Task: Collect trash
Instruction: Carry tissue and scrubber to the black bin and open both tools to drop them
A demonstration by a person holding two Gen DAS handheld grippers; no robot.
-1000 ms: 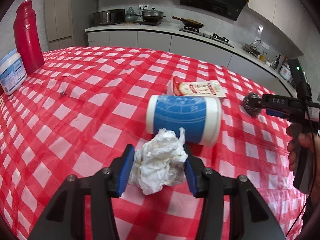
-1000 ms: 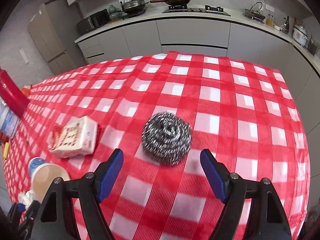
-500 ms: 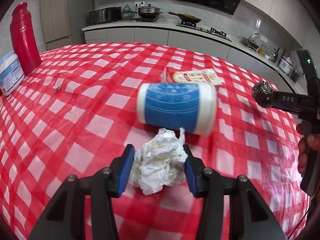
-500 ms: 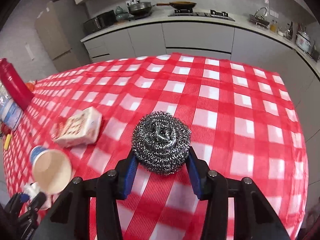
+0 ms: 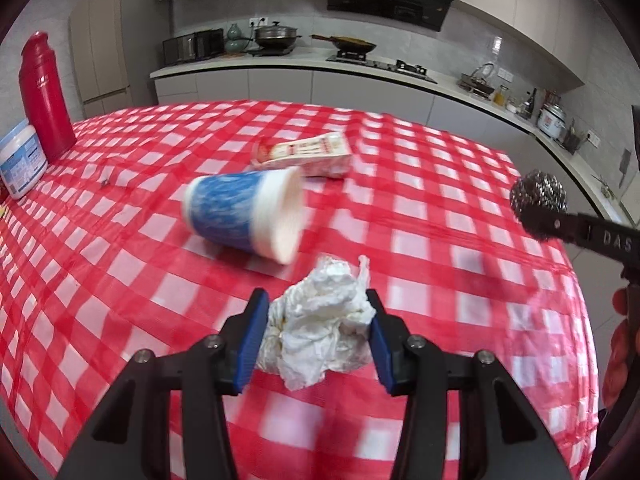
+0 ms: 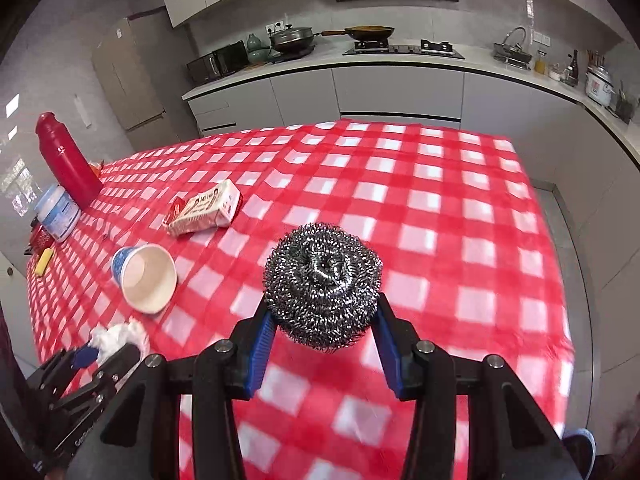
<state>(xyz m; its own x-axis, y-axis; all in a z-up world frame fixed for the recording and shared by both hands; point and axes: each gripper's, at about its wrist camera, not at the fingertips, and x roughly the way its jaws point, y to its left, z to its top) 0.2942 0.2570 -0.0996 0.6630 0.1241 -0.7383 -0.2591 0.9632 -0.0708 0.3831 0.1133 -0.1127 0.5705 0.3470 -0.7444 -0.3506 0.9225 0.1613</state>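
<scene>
Both grippers are now lifted, left gripper (image 5: 316, 338) clamping tissue (image 5: 320, 328), right gripper (image 6: 322, 346) newly clamping scourer (image 6: 322, 284).

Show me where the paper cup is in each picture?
Left wrist view: the paper cup lies on its side mid-picture, beyond the tissue.
Right wrist view: the paper cup lies at lower left, its mouth facing the camera.
Shared landmark: the red bottle at the table's left edge.

Wiry metal scourer (image 6: 322, 286), crumpled paper tissue (image 5: 320, 324), glossy plastic tablecloth (image 5: 460, 184).
</scene>
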